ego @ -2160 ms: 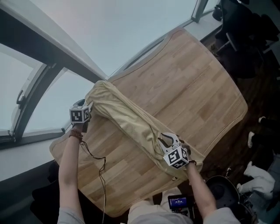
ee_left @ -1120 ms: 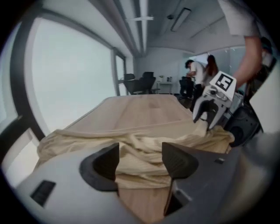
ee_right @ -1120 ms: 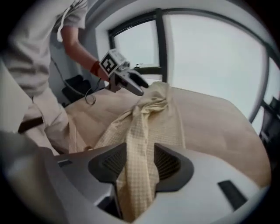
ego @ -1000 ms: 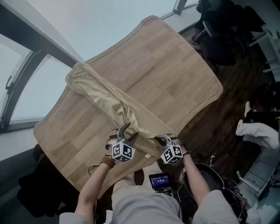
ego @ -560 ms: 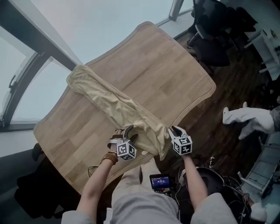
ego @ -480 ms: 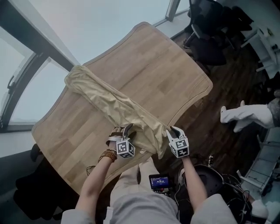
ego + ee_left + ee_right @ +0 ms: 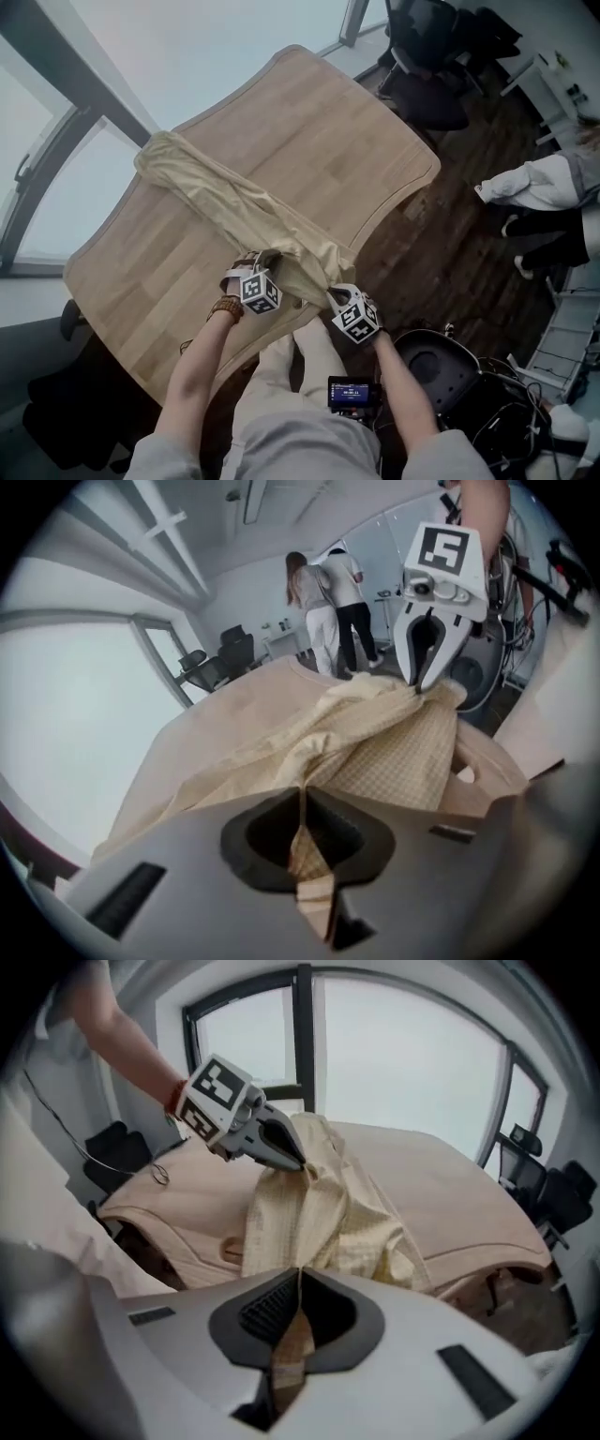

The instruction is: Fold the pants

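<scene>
**Both grippers finally on the near end of the pants**

Head view: the pants (image 7: 234, 211) run as a long strip from the upper left of the table (image 7: 328, 122) down to its near edge, lower middle of frame. A second ago the left gripper (image 7: 270, 259) was wide open. Now it's closing on that near end, and the right gripper (image 7: 334, 296) has re-grabbed just beside it.

Left gripper view: the jaws are closing with a sliver of fabric caught between them, bottom middle.

Right gripper view: the jaws are pressed together on cloth. Looks to me like the fold can start now.
</scene>
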The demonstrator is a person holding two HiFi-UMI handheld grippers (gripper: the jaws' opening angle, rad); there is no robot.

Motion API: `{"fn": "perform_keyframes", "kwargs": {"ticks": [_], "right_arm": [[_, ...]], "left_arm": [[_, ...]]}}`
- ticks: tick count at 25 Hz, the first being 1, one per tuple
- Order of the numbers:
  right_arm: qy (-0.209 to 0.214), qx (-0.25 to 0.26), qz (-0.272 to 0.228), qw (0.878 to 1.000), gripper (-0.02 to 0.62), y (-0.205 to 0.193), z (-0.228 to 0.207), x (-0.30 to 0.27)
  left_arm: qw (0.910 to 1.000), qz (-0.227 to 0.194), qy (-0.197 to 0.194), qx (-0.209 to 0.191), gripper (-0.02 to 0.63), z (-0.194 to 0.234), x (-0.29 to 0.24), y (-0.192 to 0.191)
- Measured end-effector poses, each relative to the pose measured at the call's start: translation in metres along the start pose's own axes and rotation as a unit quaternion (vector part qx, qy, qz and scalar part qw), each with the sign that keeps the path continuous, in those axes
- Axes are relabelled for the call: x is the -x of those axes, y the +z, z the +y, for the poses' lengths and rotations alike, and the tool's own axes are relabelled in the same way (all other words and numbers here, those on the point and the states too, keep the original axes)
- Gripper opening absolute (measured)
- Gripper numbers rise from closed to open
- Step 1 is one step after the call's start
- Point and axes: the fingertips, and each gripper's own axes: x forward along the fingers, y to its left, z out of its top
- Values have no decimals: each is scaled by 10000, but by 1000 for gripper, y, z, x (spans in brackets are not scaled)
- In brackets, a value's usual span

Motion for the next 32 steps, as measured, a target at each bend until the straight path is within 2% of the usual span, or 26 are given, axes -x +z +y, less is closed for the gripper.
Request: {"fn": "perform_keyframes", "kwargs": {"ticks": [3, 4, 6, 7, 8, 9, 12, 14, 16, 17, 18, 19, 20, 21, 23, 25, 26, 27, 28, 29, 31, 32], "right_arm": [[690, 392, -561, 9953, 14, 8, 17, 42], [1026, 653, -604, 9907, 14, 5, 28, 54], [1814, 1328, -288, 9740, 31, -17, 53, 66], [2131, 1570, -69, 9643, 114, -30, 59, 68], [2293, 1615, 31, 9599, 169, -37, 55, 69], [2283, 1458, -27, 9626, 167, -36, 42, 68], [1740, 847, -460, 9800, 167, -3, -12, 50], [1536, 1091, -392, 9813, 175, 7, -26, 24], [1495, 1641, -72, 9750, 168, -3, -24, -1], [1498, 1844, 27, 9714, 104, -9, -21, -8], [1565, 1884, 37, 9695, 13, -12, -18, -11], [1731, 1699, -61, 9701, 11, -11, -15, -7], [1976, 1276, -281, 9715, 9, -4, -15, 1], [2223, 666, -596, 9709, 9, 4, -19, 13], [2423, -757, -1248, 9591, 8, 13, -45, 36], [1979, -1937, -1530, 9486, 8, -4, -87, 40], [1623, -2241, -1437, 9501, 8, -20, -107, 34], [1363, -2319, -1239, 9551, 8, -37, -119, 27], [1321, -2228, -1004, 9606, 9, -50, -121, 19], [1477, -2045, -792, 9644, 15, -59, -115, 14], [1849, -1629, -570, 9675, 225, -64, -104, 7], [1885, -1463, -559, 9695, 233, -64, -104, 5]], "left_arm": [[9990, -280, 81, 351, 26, -1, 35, 3], [9991, -241, 42, 336, 26, -8, 44, -2], [9995, 82, -190, 241, 36, -32, 54, -21], [9986, 288, -344, 285, 66, -46, 56, -30], [9971, 439, -447, 436, 152, -58, 57, -35], [9954, 509, -457, 675, 198, -67, 59, -35], [9859, 408, -102, 1619, 202, -77, 62, -13], [9712, 301, 94, 2362, 202, -84, 56, 5], [9531, 243, 114, 3013, 202, -99, 46, 23], [9460, 236, 92, 3233, 202, -110, 41, 32], [9407, 237, 63, 3382, 202, -120, 37, 41], [9371, 239, 35, 3483, 202, -130, 32, 49], [9343, 241, 13, 3558, 202, -139, 28, 56], [9318, 247, 6, 3620, 202, -145, 24, 60], [9274, 295, 37, 3728, 202, -156, 18, 65], [9234, 400, 55, 3818, 201, -167, 13, 65], [9212, 457, 44, 3863, 201, -171, 12, 65], [9189, 507, 23, 3913, 201, -175, 11, 64], [9163, 548, -7, 3968, 202, -179, 10, 64], [9134, 581, -47, 4029, 202, -183, 9, 65], [9037, 606, -86, 4238, 202, -187, 5, 65], [8941, 573, -35, 4442, 202, -186, 5, 66]]}}
